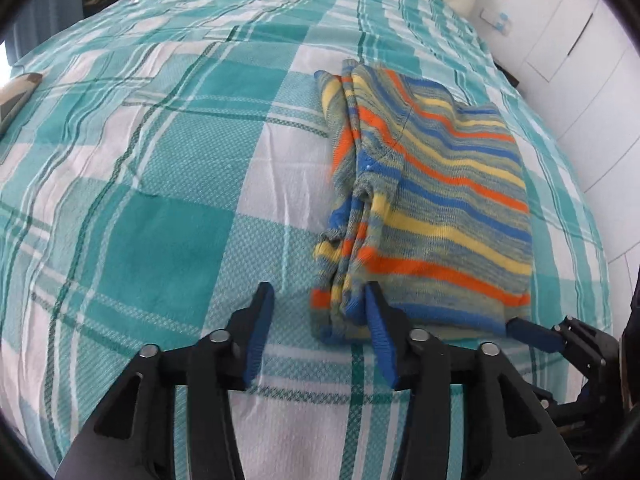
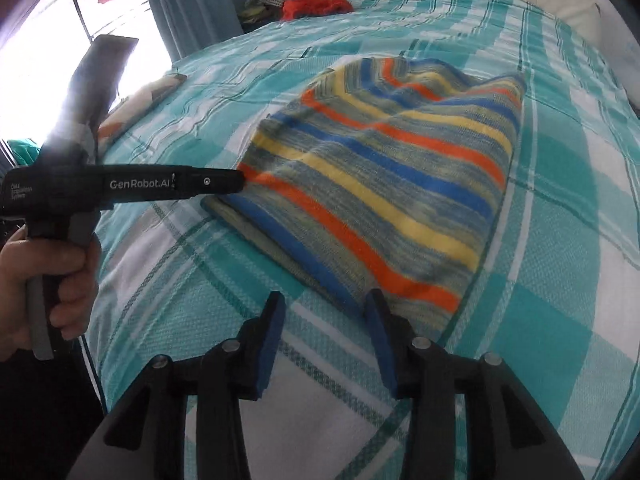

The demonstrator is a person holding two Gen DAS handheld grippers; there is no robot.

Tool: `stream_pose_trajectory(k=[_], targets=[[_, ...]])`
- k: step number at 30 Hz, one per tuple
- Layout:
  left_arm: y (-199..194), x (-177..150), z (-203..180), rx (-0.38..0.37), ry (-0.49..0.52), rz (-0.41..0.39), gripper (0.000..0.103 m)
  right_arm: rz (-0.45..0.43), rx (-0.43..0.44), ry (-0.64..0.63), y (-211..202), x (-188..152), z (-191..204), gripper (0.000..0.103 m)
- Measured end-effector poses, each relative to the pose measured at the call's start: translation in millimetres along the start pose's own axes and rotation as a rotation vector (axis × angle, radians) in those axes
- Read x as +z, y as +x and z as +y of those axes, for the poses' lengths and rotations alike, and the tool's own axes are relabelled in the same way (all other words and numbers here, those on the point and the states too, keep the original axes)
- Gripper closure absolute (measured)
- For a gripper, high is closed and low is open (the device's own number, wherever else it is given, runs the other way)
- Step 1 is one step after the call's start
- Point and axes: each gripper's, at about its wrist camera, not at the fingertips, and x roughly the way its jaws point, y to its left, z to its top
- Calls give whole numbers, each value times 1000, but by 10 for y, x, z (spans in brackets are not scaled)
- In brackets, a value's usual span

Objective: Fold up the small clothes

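A striped knit garment [image 1: 432, 208] in blue, orange, yellow and grey lies folded on the teal plaid bedspread [image 1: 160, 208]. My left gripper [image 1: 318, 300] is open at its near left corner, the right finger touching the hem, nothing between the jaws. In the right wrist view the garment [image 2: 384, 192] lies ahead. My right gripper [image 2: 326, 308] is open and empty at its near edge. The left gripper's body [image 2: 132, 186] shows there at the left, held by a hand, its tip at the garment's left edge. The right gripper's fingertip [image 1: 534, 334] shows in the left wrist view.
A pile of clothes with a red piece [image 2: 316, 6] lies at the bed's far corner. A flat patterned object [image 2: 140, 102] lies at the left bed edge. A cream headboard [image 2: 560, 4] and white wall [image 1: 580, 60] bound the right side. A window with teal curtains [image 2: 192, 0] is far left.
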Motion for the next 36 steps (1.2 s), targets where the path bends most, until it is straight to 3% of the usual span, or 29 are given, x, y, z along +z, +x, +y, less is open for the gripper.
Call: stream_pose_trajectory(k=[1, 3, 5, 6, 10, 12, 19, 29, 36], targets=[[-69, -20, 40, -8, 3, -13, 35, 4, 34, 22, -49, -7, -28, 36], [-198, 40, 102, -40, 2, -45, 26, -12, 74, 59, -187, -11, -91, 32], [-240, 208, 113, -95, -4, -62, 14, -66, 72, 86, -353, 22, -181, 21], [-228, 313, 91, -114, -5, -62, 12, -98, 64, 104, -432, 56, -242, 18], [-74, 706, -97, -136, 37, -62, 12, -160, 18, 207, -574, 303, -577, 16], [62, 855, -241, -112, 88, -46, 12, -193, -6, 241, -624, 445, -736, 16], [581, 966, -367, 135, 126, 34, 12, -186, -6, 347, -449, 843, -1075, 16], [580, 874, -304, 148, 125, 15, 6, -110, 1, 334, -180, 482, -923, 16], [592, 857, -329, 164, 152, 9, 5, -109, -22, 342, -189, 477, -973, 16]])
